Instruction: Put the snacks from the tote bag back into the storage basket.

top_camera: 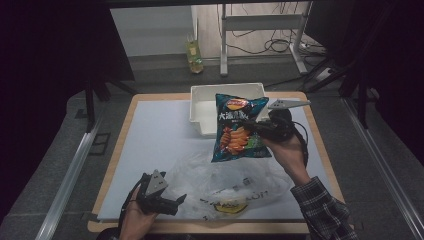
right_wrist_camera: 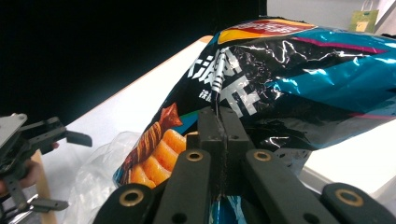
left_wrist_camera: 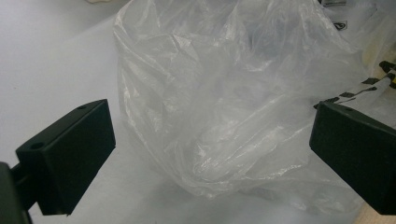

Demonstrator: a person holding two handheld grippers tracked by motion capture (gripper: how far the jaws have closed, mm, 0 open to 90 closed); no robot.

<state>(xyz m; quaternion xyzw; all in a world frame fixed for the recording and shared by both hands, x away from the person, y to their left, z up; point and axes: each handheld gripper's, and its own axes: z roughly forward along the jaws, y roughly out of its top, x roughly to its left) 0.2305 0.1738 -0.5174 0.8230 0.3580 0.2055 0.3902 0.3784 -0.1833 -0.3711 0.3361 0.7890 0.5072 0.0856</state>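
A blue and black crisp bag (top_camera: 239,127) with orange snacks printed on it hangs in the air in front of the white bin. My right gripper (top_camera: 260,129) is shut on its right edge; in the right gripper view the jaws (right_wrist_camera: 218,116) pinch the foil of the crisp bag (right_wrist_camera: 289,79) tightly. A crumpled clear plastic bag (top_camera: 225,185) lies on the table near the front edge. My left gripper (top_camera: 176,205) sits at its left end, open. In the left gripper view the plastic bag (left_wrist_camera: 224,93) bulges between the wide-apart jaws (left_wrist_camera: 212,149), whose pads do not press on it.
A white rectangular bin (top_camera: 200,107) stands at the back of the white table sheet (top_camera: 155,130). Some yellow and printed packaging shows through the plastic near the front edge. A bottle (top_camera: 194,55) stands on the floor beyond the table, near metal desk legs and cables.
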